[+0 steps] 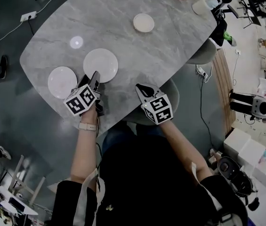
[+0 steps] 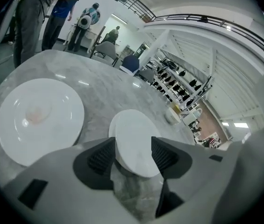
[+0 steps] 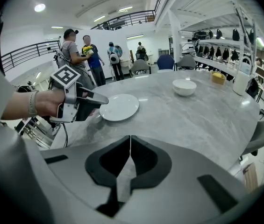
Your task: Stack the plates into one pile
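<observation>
While the left gripper (image 1: 94, 76) holds its jaws spread around the near edge of the middle plate (image 1: 101, 63) on the table (image 1: 170, 55), the right gripper (image 1: 140, 88) is pressed together, empty; a second plate (image 1: 62, 82) lies just beside the middle one.

A: What's at the left gripper (image 2: 133, 154)?
B: Its jaws stand apart. A white plate (image 2: 134, 136) lies flat on the grey table (image 2: 101, 92), with its near rim between them.
A: Anything beside it?
B: A second white plate (image 2: 40, 120), left of the claw, clear of the first.
</observation>
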A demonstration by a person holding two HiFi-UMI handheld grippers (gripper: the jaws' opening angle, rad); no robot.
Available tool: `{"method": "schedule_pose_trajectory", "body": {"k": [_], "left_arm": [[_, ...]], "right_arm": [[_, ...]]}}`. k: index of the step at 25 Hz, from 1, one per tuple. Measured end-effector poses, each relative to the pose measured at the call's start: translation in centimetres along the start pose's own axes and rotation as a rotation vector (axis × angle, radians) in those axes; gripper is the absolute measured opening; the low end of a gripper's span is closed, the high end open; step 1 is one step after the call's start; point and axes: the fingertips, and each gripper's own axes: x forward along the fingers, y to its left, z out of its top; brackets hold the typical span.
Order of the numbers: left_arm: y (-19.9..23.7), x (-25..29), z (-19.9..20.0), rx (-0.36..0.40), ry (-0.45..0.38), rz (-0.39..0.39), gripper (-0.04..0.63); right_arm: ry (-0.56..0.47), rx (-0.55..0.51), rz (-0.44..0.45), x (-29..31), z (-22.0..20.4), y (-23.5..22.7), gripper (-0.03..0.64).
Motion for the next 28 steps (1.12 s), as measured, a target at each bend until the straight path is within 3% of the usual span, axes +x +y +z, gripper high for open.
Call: {"method": "schedule_pose_trajectory", "body": {"k": [9, 18, 28], "left_arm": [[0.1, -1.9, 0.1, 0.056, -0.002, -0.020, 0.242], [3.9, -5.7, -0.4, -0.001, -0.050, 0.005, 0.242], [10.6, -10.5, -1.1, -0.073, -0.116, 0.106, 0.242]], "right_arm": [[-0.002, -0.028, 0.021, 0.7, 0.6, 1.6, 0.015], [-0.007, -0.105, 0.094, 2.9, 2.1, 6.1, 0.017], [-0.018, -0.188, 0.191, 7.0, 4.9, 11.7, 0.017]]}}
